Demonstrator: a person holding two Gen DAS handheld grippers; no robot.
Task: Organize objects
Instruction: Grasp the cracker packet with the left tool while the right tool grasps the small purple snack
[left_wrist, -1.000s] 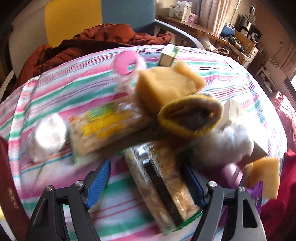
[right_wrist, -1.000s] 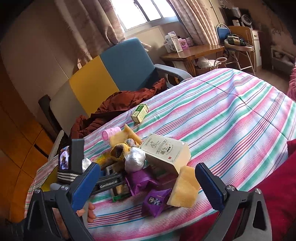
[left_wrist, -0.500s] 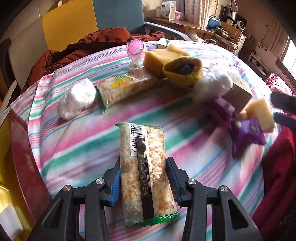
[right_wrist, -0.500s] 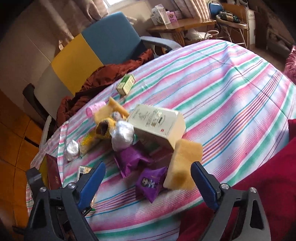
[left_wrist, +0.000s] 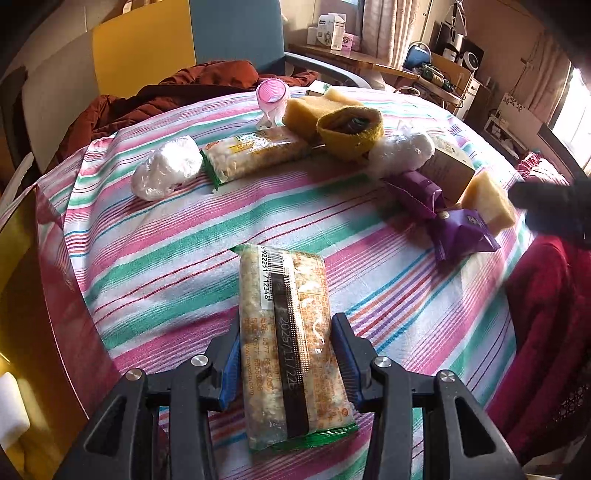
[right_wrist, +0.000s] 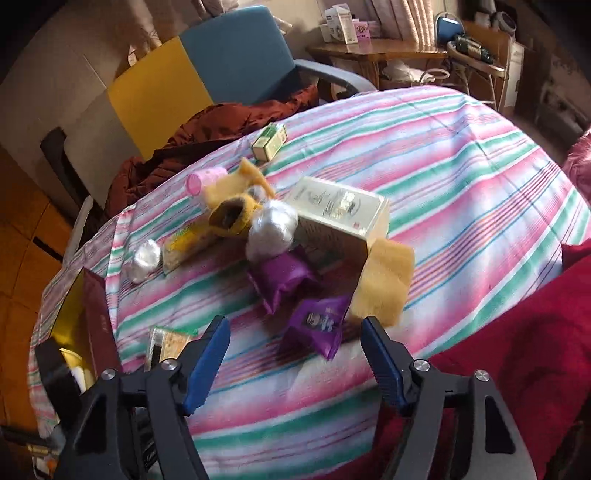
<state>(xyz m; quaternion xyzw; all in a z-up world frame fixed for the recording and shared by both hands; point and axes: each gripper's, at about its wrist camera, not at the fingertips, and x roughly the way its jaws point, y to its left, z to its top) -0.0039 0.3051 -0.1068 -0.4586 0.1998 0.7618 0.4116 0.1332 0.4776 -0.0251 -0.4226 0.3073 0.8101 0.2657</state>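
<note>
**Left grips a snack pack, right jaws narrowing over the pile**

The left gripper (left_wrist: 288, 354) is clamped on the rice-cracker pack (left_wrist: 290, 332), held above the striped tablecloth (left_wrist: 177, 258) – apart from the pile. The right gripper (right_wrist: 295, 350) has just been closing, nothing between its pads – a purple packet (right_wrist: 319, 325) lies just ahead

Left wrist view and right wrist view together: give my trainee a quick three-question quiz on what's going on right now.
1. True or false: the left gripper is shut on the snack bar.
2. What lies nearest in front of the right gripper? A) purple packet B) green box C) pink cup
3. Fill in: the yellow sponge leans against the cream ____.

Key: 1 true. 2 A; its jaws stand open, have just been closing, and hold nothing. 3 box.
</note>
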